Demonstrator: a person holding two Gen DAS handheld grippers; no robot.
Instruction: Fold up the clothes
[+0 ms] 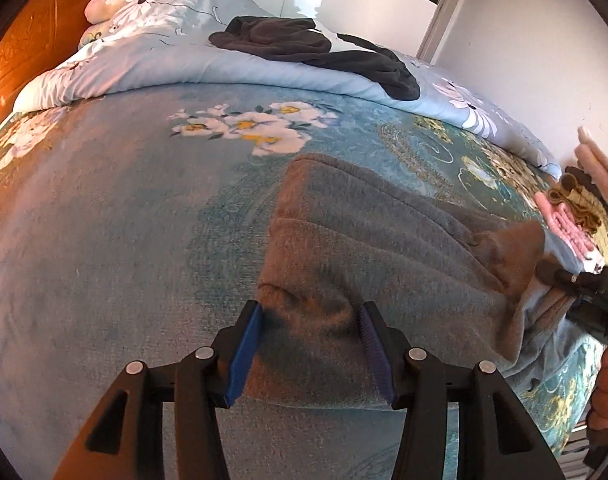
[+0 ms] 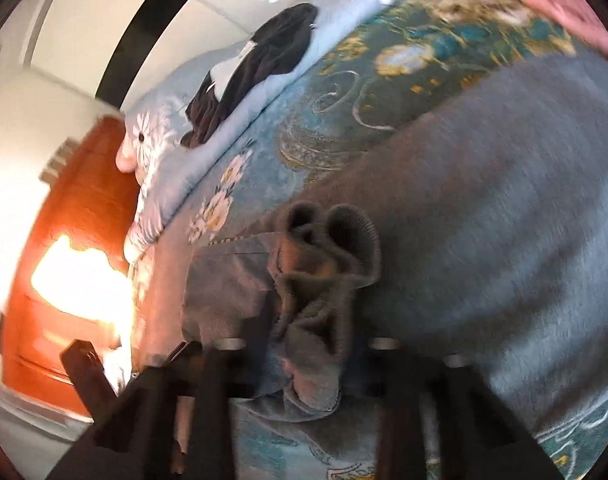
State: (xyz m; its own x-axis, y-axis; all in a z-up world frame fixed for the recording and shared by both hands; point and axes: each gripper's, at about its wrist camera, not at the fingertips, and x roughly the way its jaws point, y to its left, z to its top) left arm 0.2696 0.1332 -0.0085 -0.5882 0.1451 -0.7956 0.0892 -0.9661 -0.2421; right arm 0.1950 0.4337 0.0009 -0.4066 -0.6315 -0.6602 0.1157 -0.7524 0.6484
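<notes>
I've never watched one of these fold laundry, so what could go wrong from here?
1. The left gripper stands open over the grey garment, so that edge may slip or lie uneven.
2. In the blurred right wrist view, the right gripper seems to pinch a bunched wad of the garment, which could crease the fold.
3. The folded pile lies close by and could be dragged.

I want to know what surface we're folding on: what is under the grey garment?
The grey garment lies on a teal floral blanket that shows all around it. The part of the blanket directly beneath the garment is covered, so anything there cannot be seen.
</notes>
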